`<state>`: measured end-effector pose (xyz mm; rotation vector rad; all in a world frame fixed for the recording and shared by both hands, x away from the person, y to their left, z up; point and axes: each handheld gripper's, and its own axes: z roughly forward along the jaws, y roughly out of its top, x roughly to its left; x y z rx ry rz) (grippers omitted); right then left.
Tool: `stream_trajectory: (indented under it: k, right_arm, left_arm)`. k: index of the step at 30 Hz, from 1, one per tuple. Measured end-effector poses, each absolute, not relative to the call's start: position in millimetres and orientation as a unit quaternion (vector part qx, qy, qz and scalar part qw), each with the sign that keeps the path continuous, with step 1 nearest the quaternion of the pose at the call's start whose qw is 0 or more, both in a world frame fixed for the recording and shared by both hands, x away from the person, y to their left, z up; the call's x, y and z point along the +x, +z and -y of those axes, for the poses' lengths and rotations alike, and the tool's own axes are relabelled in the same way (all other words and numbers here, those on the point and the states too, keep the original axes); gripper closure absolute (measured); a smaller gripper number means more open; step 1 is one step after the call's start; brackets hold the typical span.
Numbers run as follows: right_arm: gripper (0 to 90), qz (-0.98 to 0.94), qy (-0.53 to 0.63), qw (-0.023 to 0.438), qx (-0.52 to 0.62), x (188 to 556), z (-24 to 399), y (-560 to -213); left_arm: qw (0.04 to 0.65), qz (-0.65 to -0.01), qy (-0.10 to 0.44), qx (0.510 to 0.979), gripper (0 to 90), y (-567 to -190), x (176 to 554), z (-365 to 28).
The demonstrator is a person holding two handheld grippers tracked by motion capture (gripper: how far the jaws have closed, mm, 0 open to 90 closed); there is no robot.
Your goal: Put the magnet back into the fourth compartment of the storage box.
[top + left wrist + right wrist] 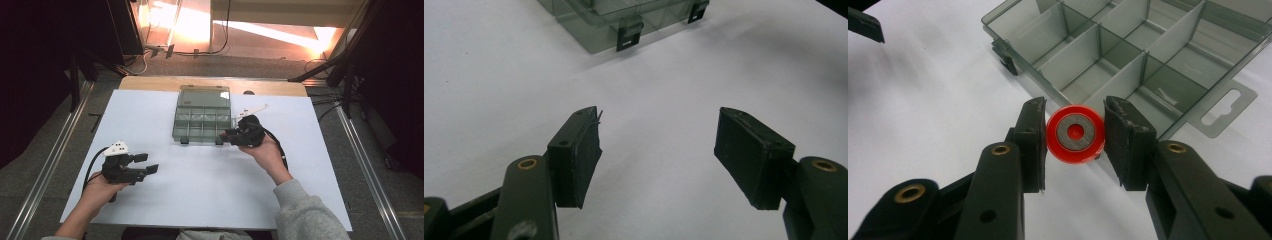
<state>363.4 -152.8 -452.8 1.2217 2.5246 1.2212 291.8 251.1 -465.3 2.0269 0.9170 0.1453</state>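
Note:
A clear grey compartment box [202, 119] lies open on the white table top, its lid folded back; its divided cells [1128, 55] look bare. My right gripper [1075, 135] is shut on a small red ring with a grey metal centre [1075, 134], held just off the box's near right corner [231, 134]. My left gripper [656, 150] stands open above bare table at the near left [145, 164], nothing between its pads; the box's front latches [629, 37] lie ahead of it.
A white sheet [200, 185] covers most of the wooden table [150, 82]. Metal rails run along both sides [45, 165]. Cables and a bright floor patch [260, 30] lie beyond the table's far edge.

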Motion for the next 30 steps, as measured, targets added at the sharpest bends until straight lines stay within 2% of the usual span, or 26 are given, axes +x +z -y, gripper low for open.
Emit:
stream_trajectory:
  k: [30]
  right_arm:
    - [63.3, -0.812, 0.381, 0.064, 0.438, 399.1, 150.1, -445.8]
  left_arm:
    - [0.437, -0.371, 0.054, 0.818, 34.3, -467.5, 291.0, -253.3]
